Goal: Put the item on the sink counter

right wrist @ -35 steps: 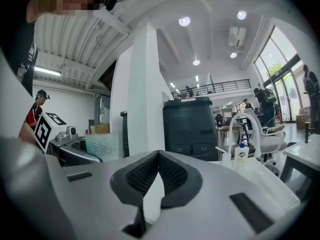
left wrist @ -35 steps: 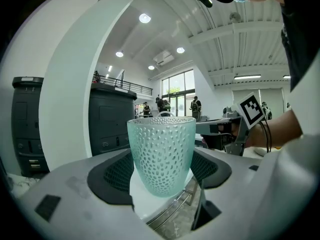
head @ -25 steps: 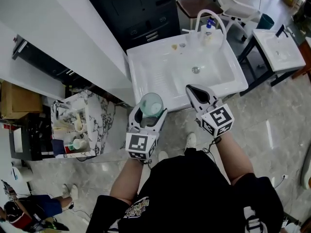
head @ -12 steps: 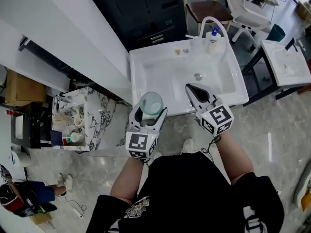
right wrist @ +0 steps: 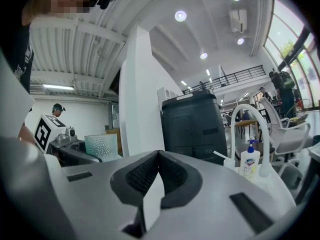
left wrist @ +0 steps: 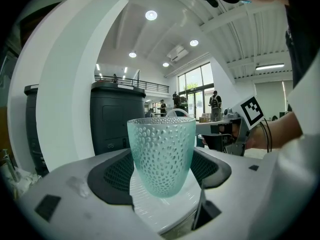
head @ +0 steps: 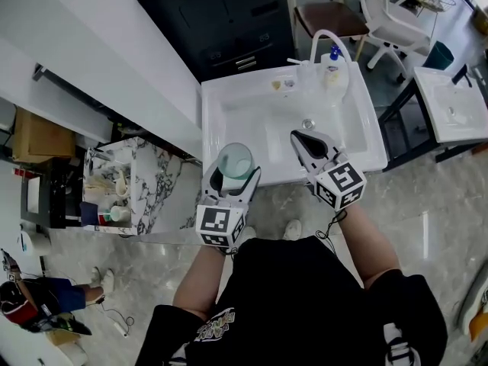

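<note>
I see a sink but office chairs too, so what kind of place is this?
Probably an office or lab hall, not a home bathroom: a white sink with a soap bottle stands by an office chair and a second sink.

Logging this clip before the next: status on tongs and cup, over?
Left tongs shut on cup. Right tongs shut, empty. Cup upright, by sink's front-left corner, not yet down. Bottle and faucet at back rim, apart from it.

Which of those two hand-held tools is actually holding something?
The left tool: its jaws clamp a pale green dimpled glass cup. The right tool has its jaws closed together on nothing.
</note>
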The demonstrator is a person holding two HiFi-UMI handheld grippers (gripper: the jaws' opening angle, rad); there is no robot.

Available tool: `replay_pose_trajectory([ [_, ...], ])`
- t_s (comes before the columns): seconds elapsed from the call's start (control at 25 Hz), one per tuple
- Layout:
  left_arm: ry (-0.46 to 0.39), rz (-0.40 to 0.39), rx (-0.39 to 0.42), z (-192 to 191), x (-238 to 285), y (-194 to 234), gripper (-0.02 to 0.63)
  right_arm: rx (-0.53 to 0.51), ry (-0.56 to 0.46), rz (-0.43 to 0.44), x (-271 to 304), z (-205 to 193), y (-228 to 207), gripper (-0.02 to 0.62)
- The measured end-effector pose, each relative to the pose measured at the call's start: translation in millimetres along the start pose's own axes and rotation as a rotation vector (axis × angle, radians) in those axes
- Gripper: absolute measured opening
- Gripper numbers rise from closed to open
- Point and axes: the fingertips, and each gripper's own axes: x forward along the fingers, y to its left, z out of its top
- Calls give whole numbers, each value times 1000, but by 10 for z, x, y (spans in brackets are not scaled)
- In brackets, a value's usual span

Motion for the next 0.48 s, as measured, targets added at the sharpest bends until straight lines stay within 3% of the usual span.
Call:
replay_pose_trajectory([
  [0.48,30,-27,23,-9,318,21,330,35,12,-13,140,-44,-259,54],
])
